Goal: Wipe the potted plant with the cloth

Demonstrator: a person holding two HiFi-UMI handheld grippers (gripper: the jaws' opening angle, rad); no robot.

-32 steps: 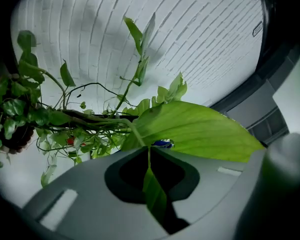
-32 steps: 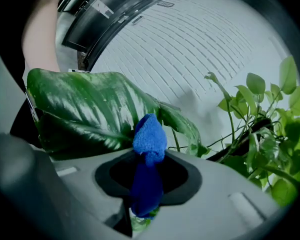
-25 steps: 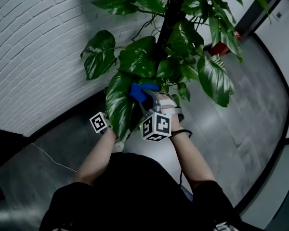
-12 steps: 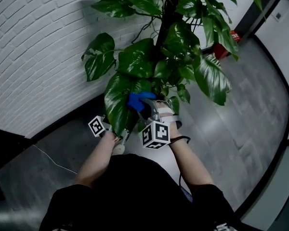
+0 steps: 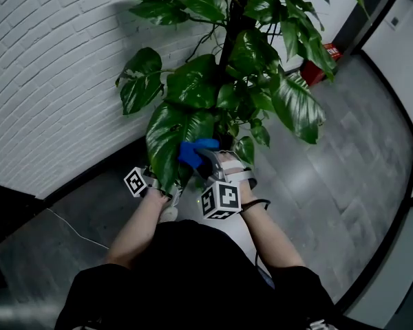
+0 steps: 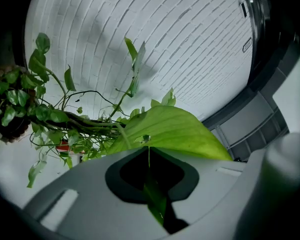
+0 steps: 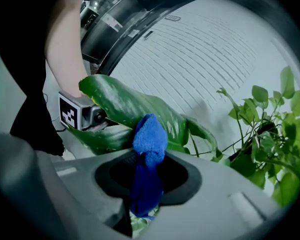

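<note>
The potted plant point(image 5: 248, 53) with big glossy leaves rises by the white brick wall. A large drooping leaf point(image 5: 164, 143) hangs low in front of me. My left gripper point(image 5: 162, 188) is shut on that leaf's tip, and the leaf point(image 6: 170, 131) runs out from between its jaws in the left gripper view. My right gripper point(image 5: 205, 158) is shut on a blue cloth point(image 5: 195, 150). The cloth point(image 7: 149, 149) presses against the face of the same leaf point(image 7: 125, 106), close to the left gripper point(image 7: 85, 116).
A white brick wall point(image 5: 48, 74) stands at the left and behind the plant. Grey tiled floor point(image 5: 344, 177) spreads to the right. A red object point(image 5: 323, 64) lies on the floor behind the plant. A thin cable point(image 5: 69, 222) runs over the floor at the left.
Both grippers have come down and toward me. The blue cloth has slid down the large leaf toward its tip. The left gripper still holds the leaf.
</note>
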